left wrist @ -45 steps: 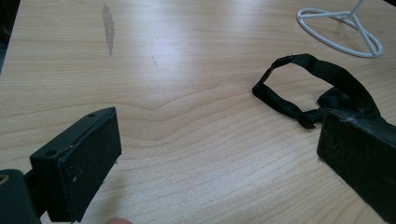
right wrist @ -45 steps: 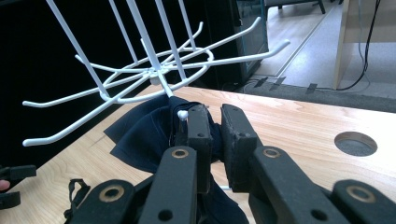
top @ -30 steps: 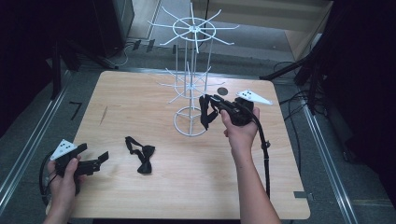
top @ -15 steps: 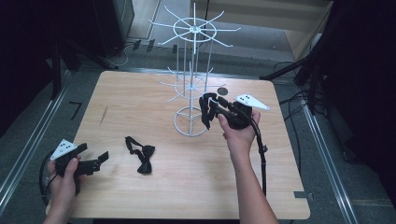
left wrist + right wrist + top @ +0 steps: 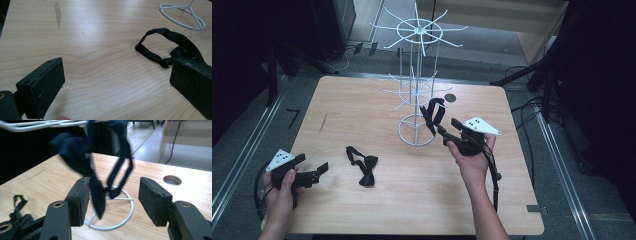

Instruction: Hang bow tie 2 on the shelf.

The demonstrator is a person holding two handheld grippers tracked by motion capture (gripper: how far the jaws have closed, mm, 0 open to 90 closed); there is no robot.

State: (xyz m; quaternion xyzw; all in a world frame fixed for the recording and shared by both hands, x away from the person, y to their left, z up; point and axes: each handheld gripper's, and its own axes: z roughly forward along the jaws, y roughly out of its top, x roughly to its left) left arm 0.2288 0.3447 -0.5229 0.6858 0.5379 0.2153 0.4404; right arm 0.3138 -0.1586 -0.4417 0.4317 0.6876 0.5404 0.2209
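Note:
A white wire rack [image 5: 417,75] stands at the middle back of the wooden table [image 5: 512,200]. One black bow tie [image 5: 432,112] hangs from a lower arm of the rack, blurred in the right gripper view [image 5: 75,152], its tail dangling against the left jaw. My right gripper [image 5: 447,131] [image 5: 113,192] is open just in front of it, jaws wide apart. A second black bow tie [image 5: 362,165] [image 5: 172,42] lies flat on the table. My left gripper [image 5: 314,167] [image 5: 117,80] is open, low over the table left of that tie, with nothing in it.
The rack's round base ring [image 5: 183,15] [image 5: 120,220] rests on the table. A round hole [image 5: 450,98] [image 5: 171,180] sits in the tabletop behind the rack. Cables and dark stands surround the table on the floor.
My right gripper has drawn back from the rack toward the person and stands open, with the bow tie left hanging on the rack arm. The left gripper has stayed still.

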